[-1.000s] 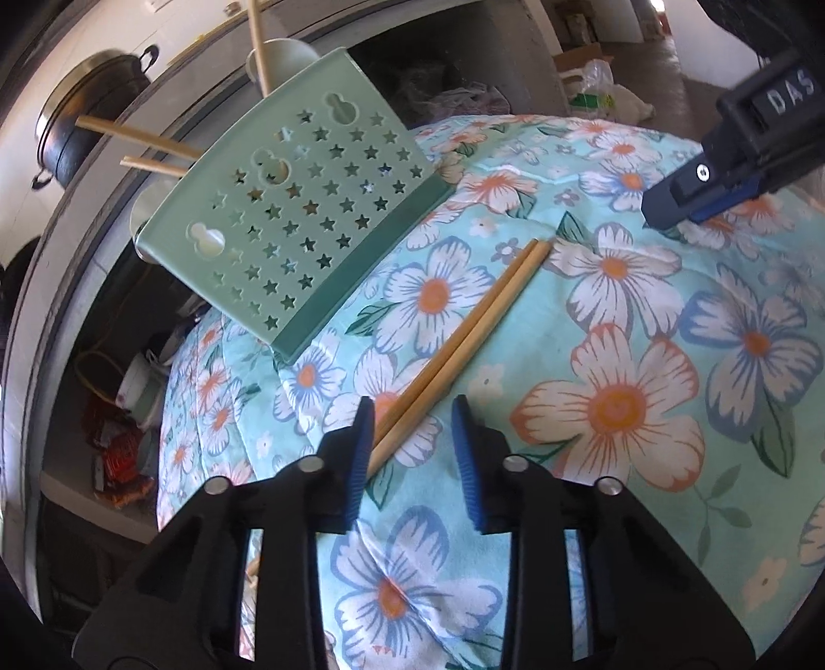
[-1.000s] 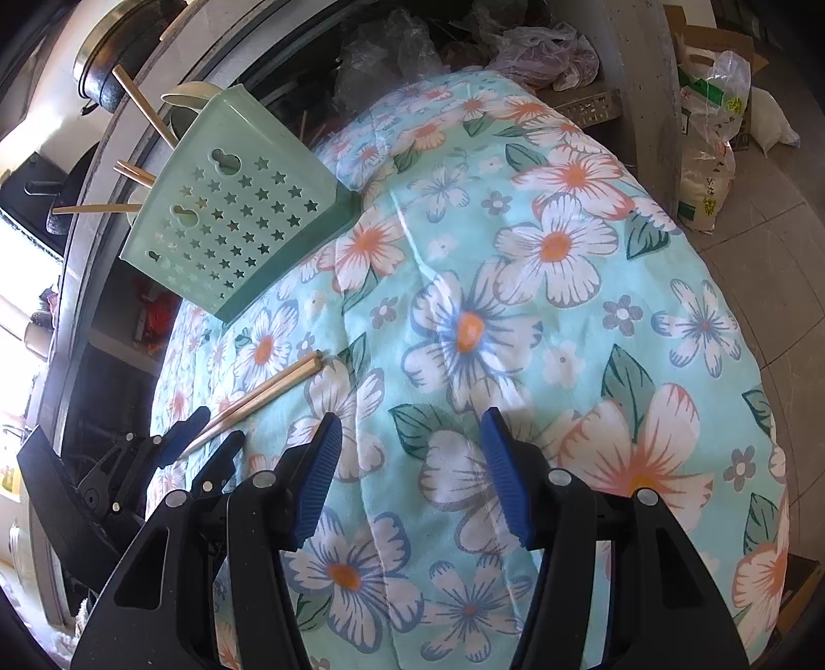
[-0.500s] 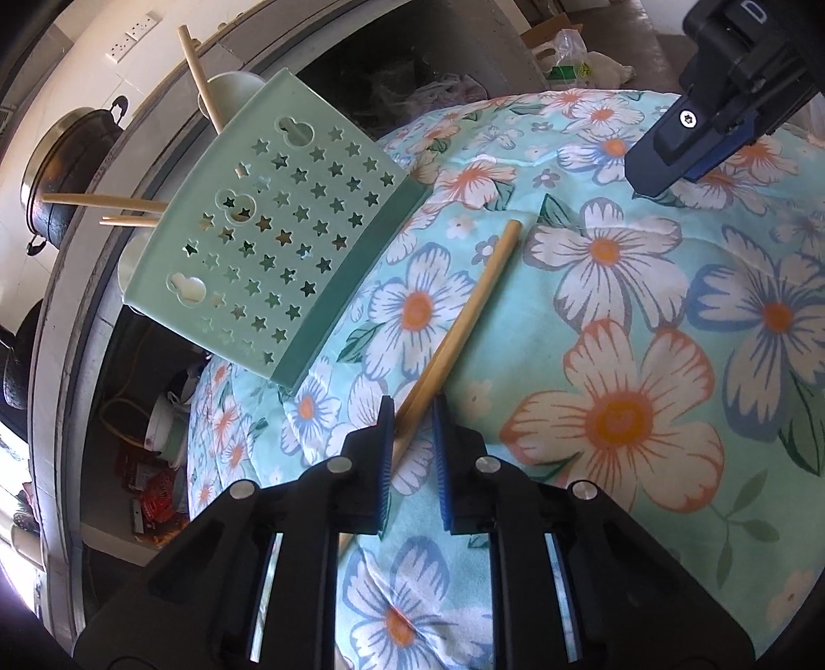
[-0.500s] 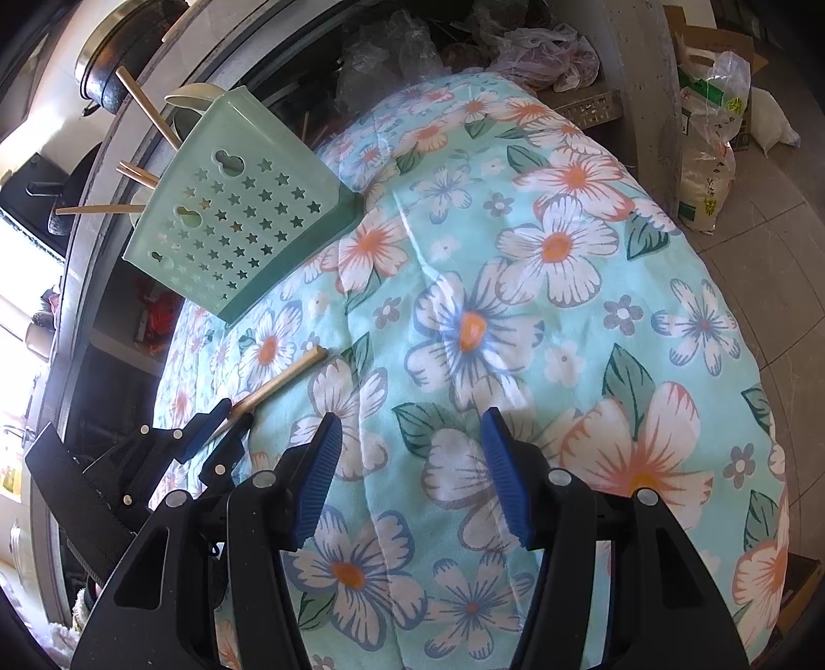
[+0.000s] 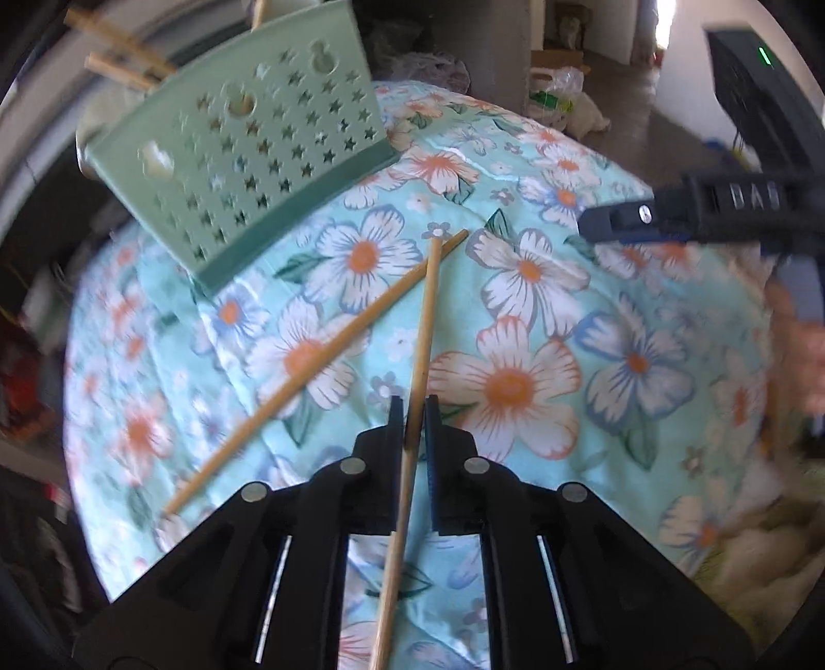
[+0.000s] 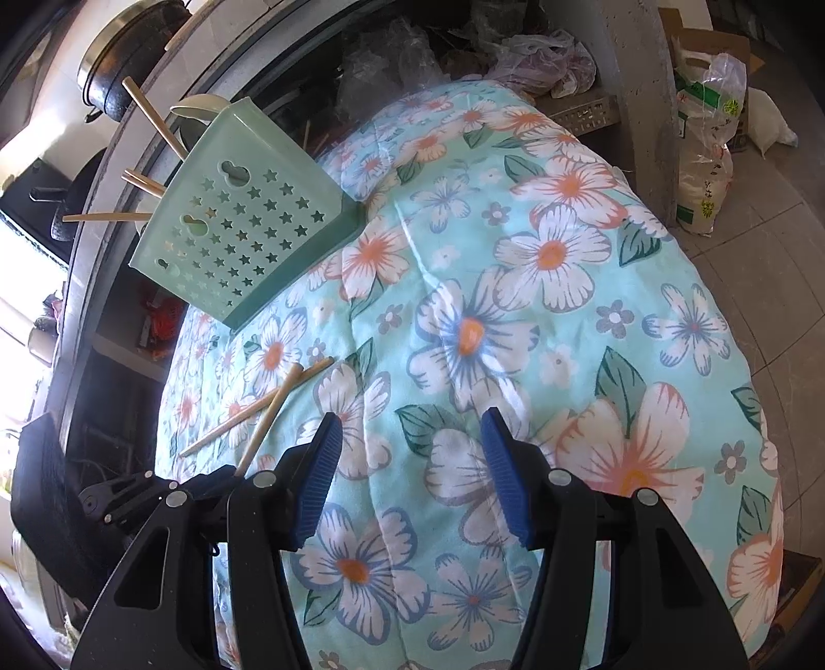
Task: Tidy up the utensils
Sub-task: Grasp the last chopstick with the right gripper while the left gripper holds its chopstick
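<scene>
My left gripper (image 5: 412, 407) is shut on a wooden chopstick (image 5: 425, 319) and holds it pointing forward, above the flowered cloth. A second chopstick (image 5: 309, 361) lies on the cloth to its left, their far tips close together. A green utensil holder (image 5: 247, 160) with star holes stands tilted at the far left, with several chopsticks (image 5: 118, 49) sticking out of its top. My right gripper (image 6: 410, 464) is open and empty over the cloth. In the right wrist view the held chopstick (image 6: 270, 417), the lying chopstick (image 6: 247, 407) and the holder (image 6: 242, 221) show at left.
The flowered cloth (image 6: 541, 335) covers a rounded table. A metal pot (image 6: 118, 67) sits on the counter behind the holder. Plastic bags (image 6: 706, 149) stand on the floor at the far right. Shelves with clutter lie beyond the table's left edge.
My left gripper has closed on one chopstick and lifted and turned it away from the other, which stays on the cloth. The right gripper has barely moved.
</scene>
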A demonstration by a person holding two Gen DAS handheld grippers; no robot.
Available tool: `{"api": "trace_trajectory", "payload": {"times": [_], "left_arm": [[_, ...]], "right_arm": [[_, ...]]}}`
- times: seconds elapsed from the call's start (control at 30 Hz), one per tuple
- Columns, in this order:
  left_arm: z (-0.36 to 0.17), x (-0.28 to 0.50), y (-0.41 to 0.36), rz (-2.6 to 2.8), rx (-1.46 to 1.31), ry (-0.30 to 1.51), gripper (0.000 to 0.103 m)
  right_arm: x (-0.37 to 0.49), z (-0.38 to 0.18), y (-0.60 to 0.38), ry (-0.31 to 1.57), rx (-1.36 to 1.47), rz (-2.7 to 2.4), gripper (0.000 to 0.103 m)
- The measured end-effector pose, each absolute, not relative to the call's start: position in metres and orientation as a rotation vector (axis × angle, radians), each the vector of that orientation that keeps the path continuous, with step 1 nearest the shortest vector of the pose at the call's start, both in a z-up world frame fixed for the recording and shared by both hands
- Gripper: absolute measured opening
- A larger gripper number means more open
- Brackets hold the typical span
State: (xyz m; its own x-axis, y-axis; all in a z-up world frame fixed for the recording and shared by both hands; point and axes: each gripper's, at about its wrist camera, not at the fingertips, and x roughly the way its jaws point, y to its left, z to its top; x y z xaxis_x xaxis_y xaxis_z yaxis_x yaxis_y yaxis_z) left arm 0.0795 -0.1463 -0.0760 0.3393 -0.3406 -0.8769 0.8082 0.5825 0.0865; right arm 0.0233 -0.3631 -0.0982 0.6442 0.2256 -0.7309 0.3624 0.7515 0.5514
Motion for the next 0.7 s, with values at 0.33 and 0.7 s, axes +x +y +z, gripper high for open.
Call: {"api": "trace_trajectory", "payload": {"times": [0.33,0.7], "left_arm": [[-0.082,0.109,-0.158,-0.809,0.412,1.044,0.021],[-0.090,0.104,-0.180,-0.751,0.527,0.952,0.021]], "right_arm": [[0.023,-0.098,-0.362,0.892,0.746,-0.090,0.055],[0.028,-0.104,-0.363,0.909,0.754,-0.083,0.055]]}}
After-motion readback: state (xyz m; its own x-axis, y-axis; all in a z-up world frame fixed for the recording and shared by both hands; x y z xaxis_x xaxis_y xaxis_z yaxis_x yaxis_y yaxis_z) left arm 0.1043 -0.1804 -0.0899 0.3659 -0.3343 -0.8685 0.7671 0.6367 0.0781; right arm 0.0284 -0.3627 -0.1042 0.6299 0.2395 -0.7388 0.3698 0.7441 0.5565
